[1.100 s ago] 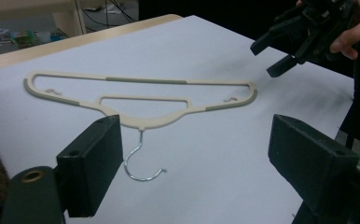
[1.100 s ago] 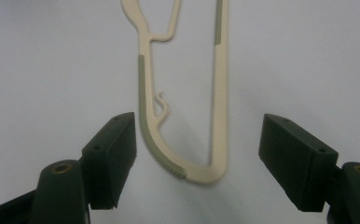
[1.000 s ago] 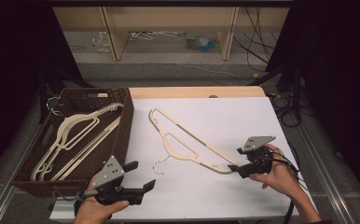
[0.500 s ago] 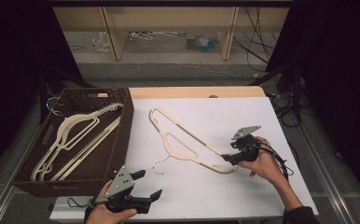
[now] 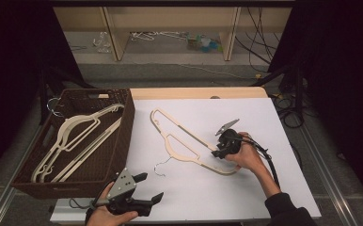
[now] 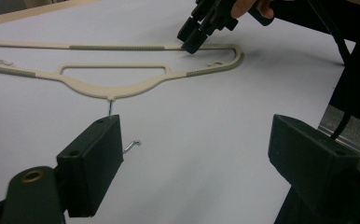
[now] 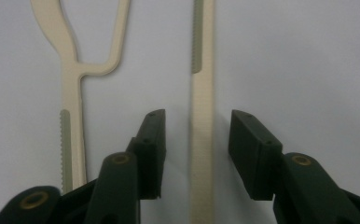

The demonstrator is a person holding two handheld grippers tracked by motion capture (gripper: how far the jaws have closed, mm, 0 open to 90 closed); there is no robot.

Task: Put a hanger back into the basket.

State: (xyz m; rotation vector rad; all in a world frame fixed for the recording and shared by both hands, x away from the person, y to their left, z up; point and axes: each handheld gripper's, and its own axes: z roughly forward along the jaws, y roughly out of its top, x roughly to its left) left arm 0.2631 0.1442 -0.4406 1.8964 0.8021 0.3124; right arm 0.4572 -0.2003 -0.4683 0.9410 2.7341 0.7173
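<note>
White tabletop (image 5: 264, 122), broad bare margin at near and right edges; brown wicker basket (image 5: 123, 136) of hangers at left edge. Cream hanger (image 5: 184, 141) lies flat mid-sheet. Right claw (image 5: 218, 153) spread, straddling its lower bar, tilted steeper than half a second ago. Left claw (image 5: 149, 188) spread wide, near front edge, shifted rightward.

My right gripper (image 5: 216, 154) tips down onto hanger (image 5: 189, 143), jaws parted, straddling its bar near curved end; neither pad touches in right gripper view. Right hand (image 5: 248, 155) wraps grip, forearm running toward me. My left gripper (image 5: 151, 187) sits well short of hanger, near its hook, jaws wide apart, left hand (image 5: 106, 214) behind.
</note>
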